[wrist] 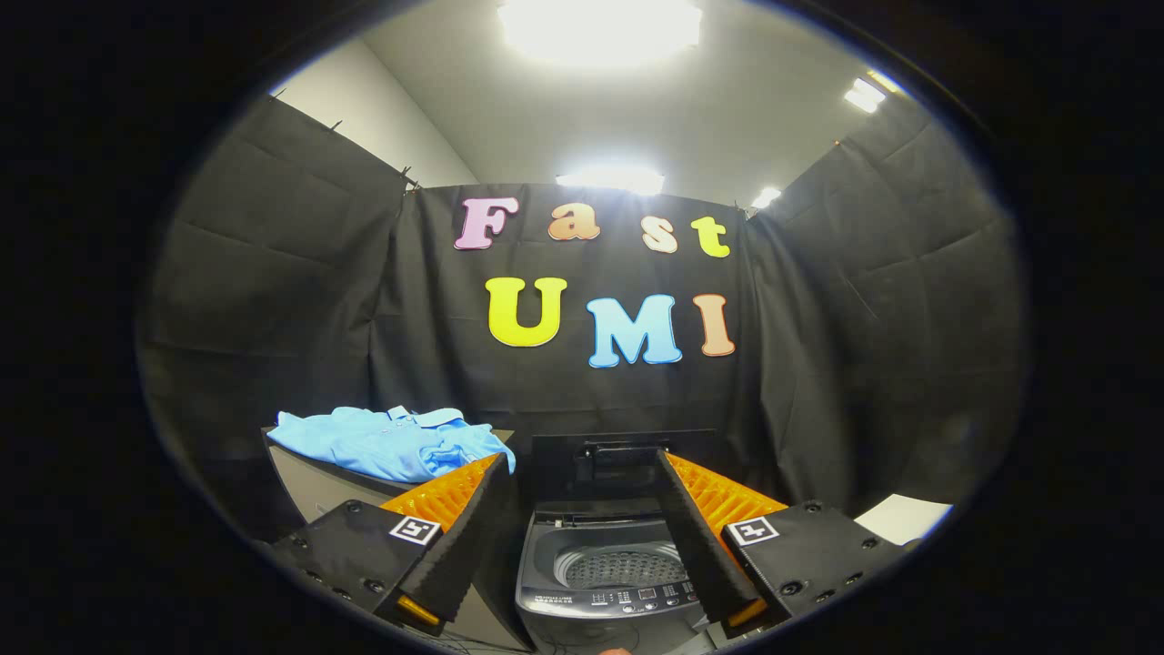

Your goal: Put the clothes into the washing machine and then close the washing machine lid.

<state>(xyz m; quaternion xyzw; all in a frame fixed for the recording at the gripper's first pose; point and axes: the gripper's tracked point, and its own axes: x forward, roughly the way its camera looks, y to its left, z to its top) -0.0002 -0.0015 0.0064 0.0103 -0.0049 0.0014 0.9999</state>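
A crumpled light-blue shirt (pixel 391 443) lies on the table (pixel 314 487) beside the open-lidded washing machine (pixel 607 569), while the gripper (pixel 580 468) hangs spread wide, holding nothing.

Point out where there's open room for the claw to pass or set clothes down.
The washer's drum lies open and empty, lid raised behind it, seen between the open claw fingers. The side table is crowded on top by the blue shirt.

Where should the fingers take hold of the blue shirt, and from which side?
The open gripper holds nothing. Probably pinch the bunched fold at the blue shirt's near edge, beside the washing machine, coming from above: the rest lies flat on the table.
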